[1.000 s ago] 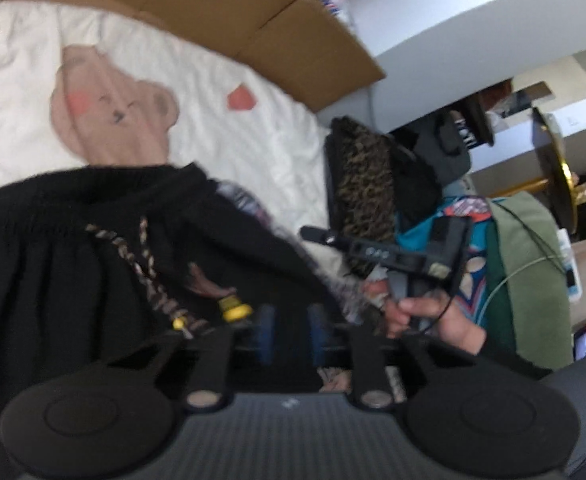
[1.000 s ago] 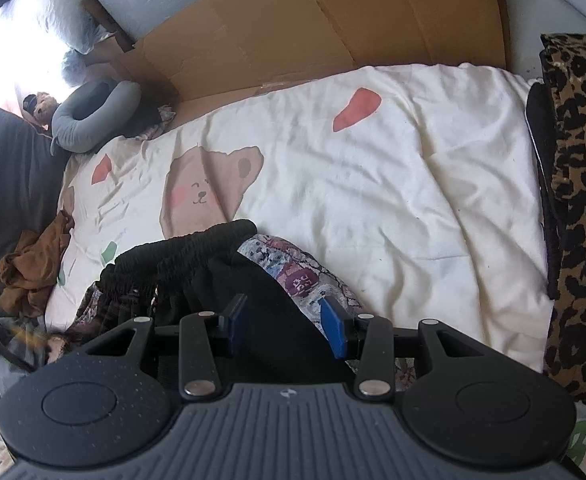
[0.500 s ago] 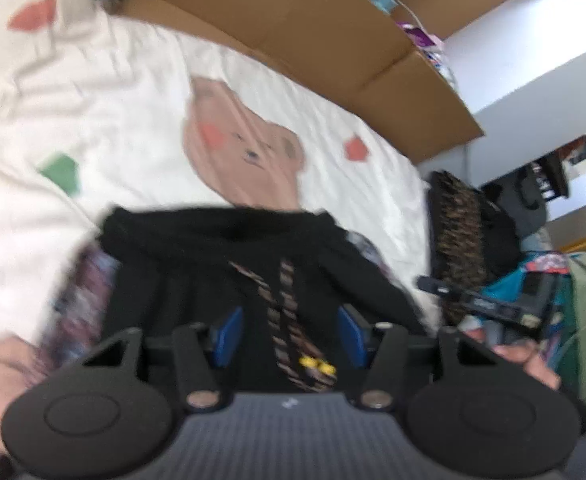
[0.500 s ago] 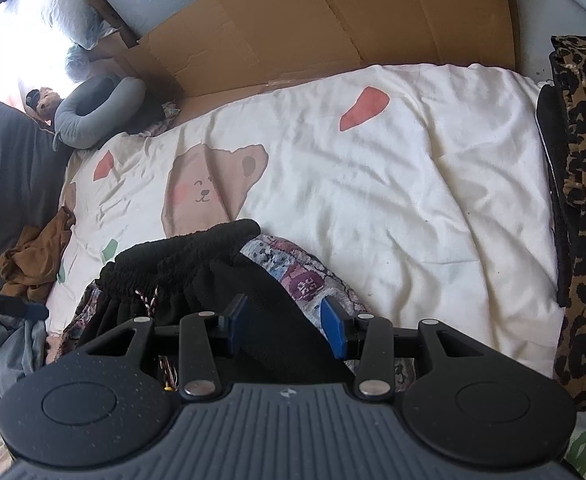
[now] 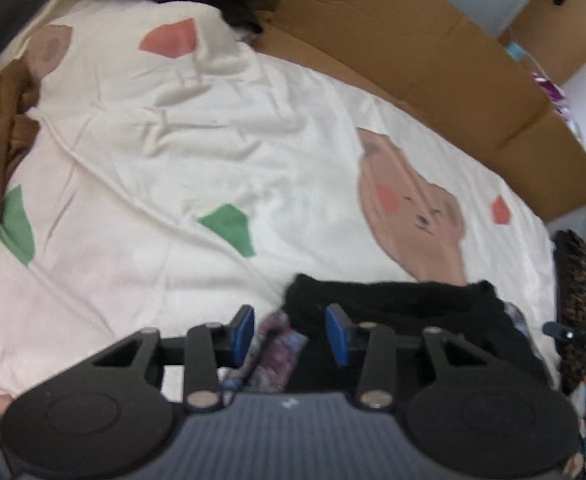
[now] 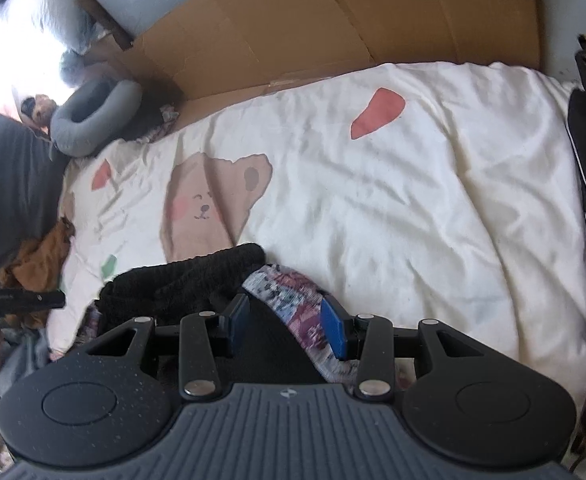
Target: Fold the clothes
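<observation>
Bedroom: bear-print duvet (image 6: 373,208), pillow (image 6: 9,176)

Left gripper (image 5: 289,334), jaws just closing and still apart, over black shorts' (image 5: 397,312) waistband corner on bear-print bed (image 5: 213,152).

Both views are lit by soft daylight. In the right wrist view, a window area (image 6: 21,40) at the upper left is blown out to pure white, and detail around it is lost to glare. The duvet (image 6: 433,208) is brightly and evenly lit, with gentle shadows shown only in its creases. Black fabric (image 6: 197,276) is rendered almost without detail. The left wrist view is smeared by motion blur; the bear print (image 5: 413,216) and cardboard (image 5: 433,60) are softened. Straight edges are bent by fisheye distortion towards the borders, and the corners are darkened.
</observation>
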